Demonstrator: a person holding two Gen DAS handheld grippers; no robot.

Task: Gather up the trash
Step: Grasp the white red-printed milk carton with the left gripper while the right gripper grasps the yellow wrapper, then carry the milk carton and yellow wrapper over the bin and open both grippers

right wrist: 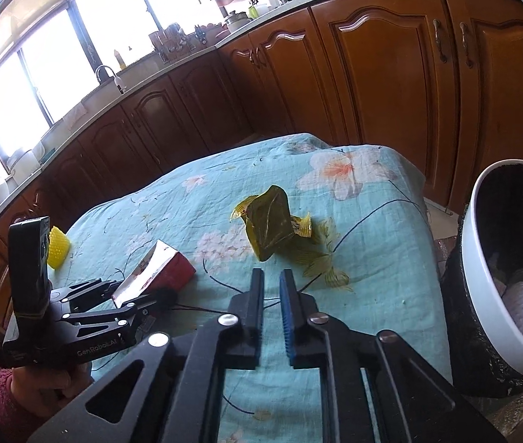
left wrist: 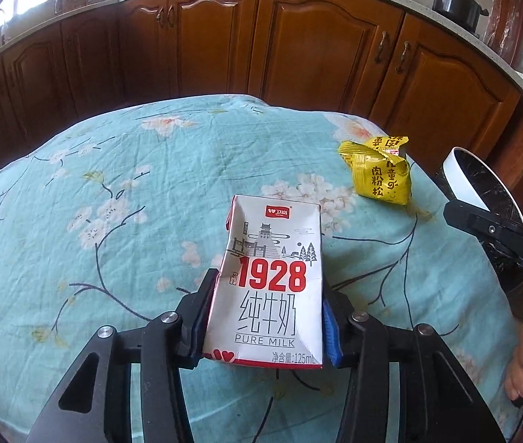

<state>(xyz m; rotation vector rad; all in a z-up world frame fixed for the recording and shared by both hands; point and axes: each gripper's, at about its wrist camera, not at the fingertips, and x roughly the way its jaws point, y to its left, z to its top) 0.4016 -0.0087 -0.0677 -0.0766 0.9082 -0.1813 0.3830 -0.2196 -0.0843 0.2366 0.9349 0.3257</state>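
The table (left wrist: 113,192), under a teal flowered cloth, fills both wrist views, with brown cabinets (left wrist: 316,44) behind it. At 3 o'clock, past the table's right edge, stands the bin (right wrist: 482,258), white-rimmed and lined in black, with some white foam netting already inside. The step in hand looks like the carry: one piece of trash is gripped, none of the table's pieces binned yet.

The left gripper (left wrist: 265,317) is clamped on the milk carton (left wrist: 272,277), pads pressing its two long sides, the carton's near end between the fingers and its far end pointing toward 12 o'clock. The right gripper (right wrist: 271,313) holds nothing; its jaws stand a narrow gap apart over bare cloth.

The yellow wrapper (right wrist: 272,225) lies crumpled at 12 o'clock from the right gripper, near but not touching. A small yellow ribbed piece (right wrist: 58,247) sits at 9 o'clock, by the far left edge.

Next, probably, the carton swings right to the bin and is dropped, while the right jaws must widen before closing on the wrapper.
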